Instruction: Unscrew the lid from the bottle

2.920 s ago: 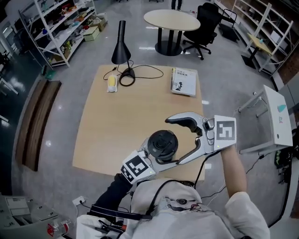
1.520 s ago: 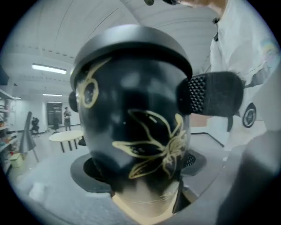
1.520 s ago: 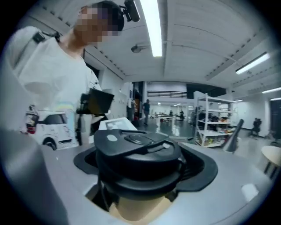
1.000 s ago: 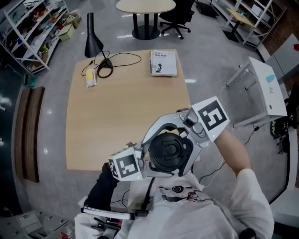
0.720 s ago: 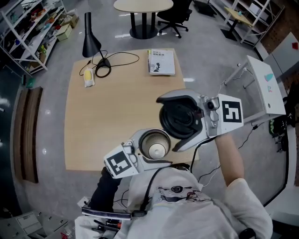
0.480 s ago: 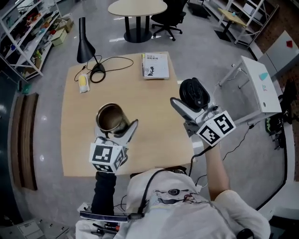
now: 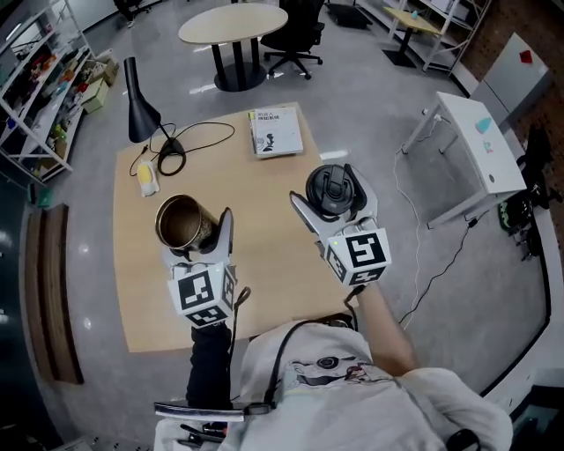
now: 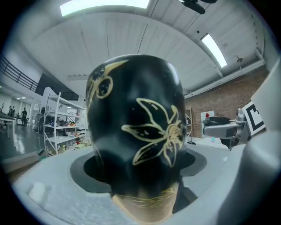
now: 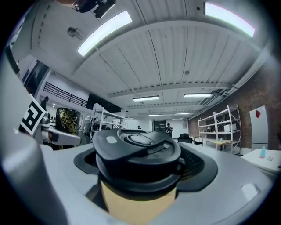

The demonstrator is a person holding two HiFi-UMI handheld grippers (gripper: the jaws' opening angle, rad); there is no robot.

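Observation:
The bottle [image 7: 181, 220] is black with a gold flower pattern and its metal mouth stands uncovered. My left gripper [image 7: 196, 231] is shut on its body above the left half of the wooden table [image 7: 264, 255]. In the left gripper view the bottle [image 8: 136, 140] fills the space between the jaws. The black lid [image 7: 330, 187] is off the bottle and held in my right gripper [image 7: 333, 207], which is shut on it above the table's right side. The right gripper view shows the lid [image 9: 138, 154] close up, with the bottle [image 9: 66, 121] far off at the left.
At the table's far edge are a black desk lamp [image 7: 139, 97] with its cable, a yellow object [image 7: 147, 179] and a book [image 7: 275, 130]. Beyond stand a round table [image 7: 233, 22] and an office chair. A white side table [image 7: 476, 141] is at the right, shelves at the left.
The lid has come off the bottle. My left gripper carried the bottle to the left, my right gripper took the lid to the right, and the two now stand apart.

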